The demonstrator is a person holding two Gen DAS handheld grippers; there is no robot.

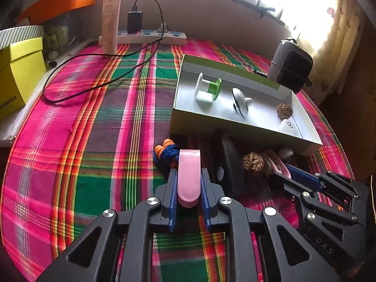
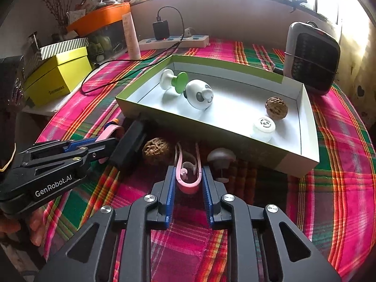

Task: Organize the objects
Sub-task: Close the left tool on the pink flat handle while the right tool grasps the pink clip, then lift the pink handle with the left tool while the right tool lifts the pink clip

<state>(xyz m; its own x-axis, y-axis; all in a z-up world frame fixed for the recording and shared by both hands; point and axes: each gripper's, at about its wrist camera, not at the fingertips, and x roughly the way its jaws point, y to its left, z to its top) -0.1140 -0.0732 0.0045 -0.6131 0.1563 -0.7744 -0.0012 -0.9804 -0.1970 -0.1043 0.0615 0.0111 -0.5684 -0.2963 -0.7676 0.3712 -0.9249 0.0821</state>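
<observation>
- Left wrist view: jaws of the left gripper [image 1: 189,176] are clamped on a flat pink clip [image 1: 188,176], which stands up between the blue pads above the plaid cloth [image 1: 82,141].
- Just beyond the clip lies a blue and orange knitted piece [image 1: 165,154], near the front wall of the open box [image 1: 235,127].
- Inside the box sit a green and white spool [image 1: 208,88], a white round toy [image 1: 240,102], a walnut [image 1: 284,111] and a small white jar [image 1: 287,125] toward its right end.
- The right gripper [image 1: 280,172] reaches in from the right, beside a second walnut [image 1: 253,162] on the cloth.
- Right wrist view: jaws of the right gripper [image 2: 189,178] are pressed on a pink looped clip [image 2: 188,171], lying in front of the box [image 2: 298,162].
- A walnut [image 2: 156,151] lies to its left, a grey mushroom-shaped knob [image 2: 221,158] to its right.
- The left gripper [image 2: 103,143] holds its pink clip [image 2: 105,136] at the left, just beside a black block [image 2: 130,144].
- A heater [image 2: 311,58] stands at the cloth's far right corner, a power strip [image 2: 174,41] along the far edge.
</observation>
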